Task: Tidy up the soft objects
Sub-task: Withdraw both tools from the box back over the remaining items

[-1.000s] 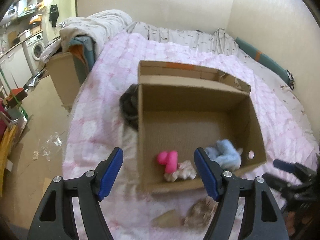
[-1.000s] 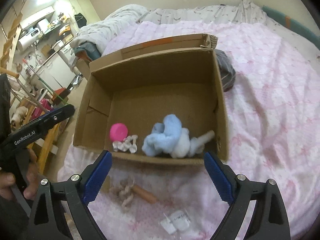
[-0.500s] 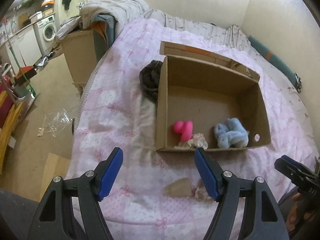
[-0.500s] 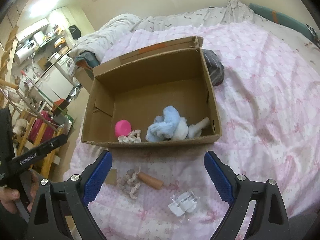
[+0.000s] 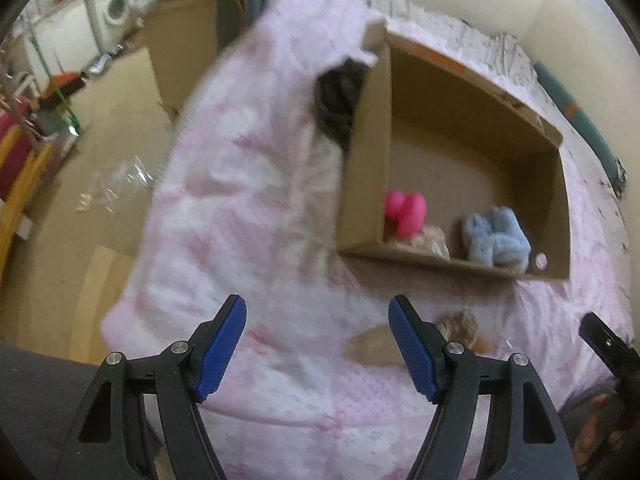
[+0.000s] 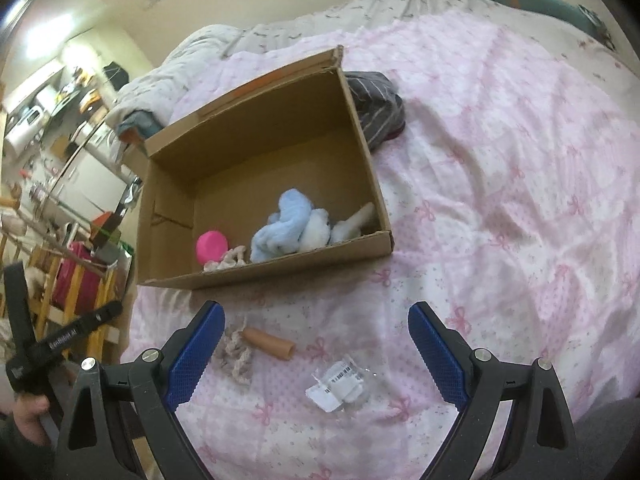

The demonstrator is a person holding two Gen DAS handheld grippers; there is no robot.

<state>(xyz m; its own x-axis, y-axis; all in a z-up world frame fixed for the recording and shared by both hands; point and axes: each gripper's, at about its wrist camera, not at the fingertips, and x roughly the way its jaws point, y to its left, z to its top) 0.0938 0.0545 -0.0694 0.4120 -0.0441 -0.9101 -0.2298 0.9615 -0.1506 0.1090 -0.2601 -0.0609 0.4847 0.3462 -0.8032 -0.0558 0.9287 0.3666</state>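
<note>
Holding both grippers above the pink quilt (image 6: 500,184), in front of one cardboard box (image 6: 280,268), which is my landmark. Left gripper (image 5: 318,344): jaws spread wide, nothing between the blue pads. Right gripper (image 6: 316,354): same, spread wide and carrying nothing.

Count inside the box, all against its near wall:
- 1 pink toy (image 6: 211,245) toward the left corner
- 1 small beige rope knot (image 6: 226,260) touching the pink toy
- 1 light blue plush (image 6: 286,226) mid-box, with a white fuzzy piece (image 6: 318,230) pressed against it
- 1 white tube-shaped piece (image 6: 356,222) at the right corner

Count outside the box, on the quilt in front of its near wall:
- 1 rope toy with tan handle (image 6: 256,348), just beside my right gripper's left pad
- 1 clear plastic packet (image 6: 340,386) with a barcode label, to the right of the rope toy

1 dark striped cloth (image 6: 376,110) lies against the box's right side wall at the far corner.

Left view is motion-blurred; the rope toy there is only a smear by the right pad.
</note>
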